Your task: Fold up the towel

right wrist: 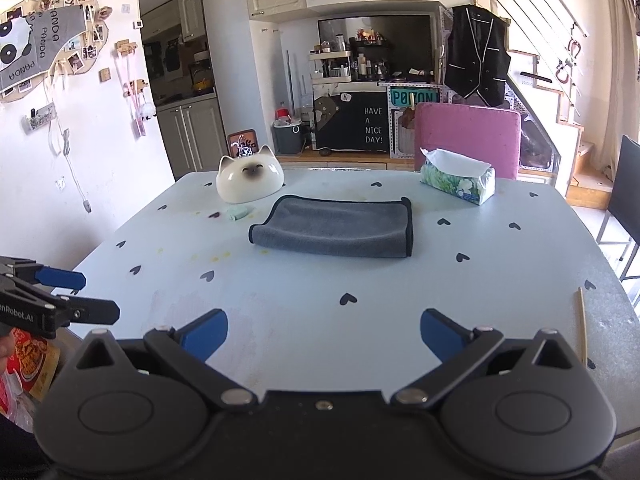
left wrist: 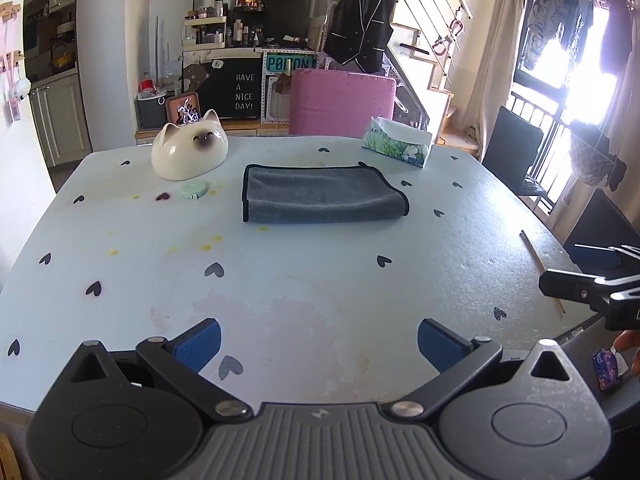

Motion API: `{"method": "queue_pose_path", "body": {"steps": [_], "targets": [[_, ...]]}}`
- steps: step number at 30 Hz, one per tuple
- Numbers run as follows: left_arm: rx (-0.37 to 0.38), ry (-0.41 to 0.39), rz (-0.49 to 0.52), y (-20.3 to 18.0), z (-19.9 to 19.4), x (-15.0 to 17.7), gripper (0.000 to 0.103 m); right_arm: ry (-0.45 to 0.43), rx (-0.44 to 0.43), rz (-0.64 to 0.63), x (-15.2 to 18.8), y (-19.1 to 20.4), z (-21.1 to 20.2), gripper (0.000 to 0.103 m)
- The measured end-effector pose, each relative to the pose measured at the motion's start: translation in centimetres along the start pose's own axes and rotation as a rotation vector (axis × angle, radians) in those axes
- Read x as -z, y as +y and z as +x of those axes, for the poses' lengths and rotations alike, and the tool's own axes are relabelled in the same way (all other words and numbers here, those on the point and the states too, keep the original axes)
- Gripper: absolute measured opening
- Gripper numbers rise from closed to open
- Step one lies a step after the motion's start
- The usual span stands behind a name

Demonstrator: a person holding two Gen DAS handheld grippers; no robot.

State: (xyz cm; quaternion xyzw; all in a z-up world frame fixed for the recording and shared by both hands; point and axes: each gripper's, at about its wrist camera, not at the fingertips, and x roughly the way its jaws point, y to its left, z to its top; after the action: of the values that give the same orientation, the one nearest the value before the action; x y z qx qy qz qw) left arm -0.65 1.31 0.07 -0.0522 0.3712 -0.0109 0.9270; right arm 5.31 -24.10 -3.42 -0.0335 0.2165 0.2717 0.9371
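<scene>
A grey towel (left wrist: 320, 196) with a dark edge lies folded on the pale blue table (left wrist: 304, 280), past its middle; it also shows in the right wrist view (right wrist: 334, 228). My left gripper (left wrist: 319, 344) is open and empty, low over the near part of the table, well short of the towel. My right gripper (right wrist: 324, 334) is open and empty too, near the table's front edge. Each gripper shows in the other's view: the right one at the right edge (left wrist: 592, 276), the left one at the left edge (right wrist: 76, 296).
A white cat-shaped ceramic dish (left wrist: 190, 152) and a small green tape measure (left wrist: 193, 191) sit left of the towel. A tissue box (left wrist: 398, 142) stands at the back right. A thin wooden stick (left wrist: 542, 272) lies near the right edge. A pink chair (left wrist: 342, 102) stands behind the table.
</scene>
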Motion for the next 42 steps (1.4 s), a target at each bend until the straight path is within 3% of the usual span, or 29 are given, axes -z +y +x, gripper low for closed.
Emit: {"method": "queue_pose_path", "body": {"steps": [42], "targets": [[-0.004,-0.024,0.002,-0.11,-0.69,0.15,0.103,-0.011,-0.009,0.002,0.24,0.08,-0.67,0.103]]}}
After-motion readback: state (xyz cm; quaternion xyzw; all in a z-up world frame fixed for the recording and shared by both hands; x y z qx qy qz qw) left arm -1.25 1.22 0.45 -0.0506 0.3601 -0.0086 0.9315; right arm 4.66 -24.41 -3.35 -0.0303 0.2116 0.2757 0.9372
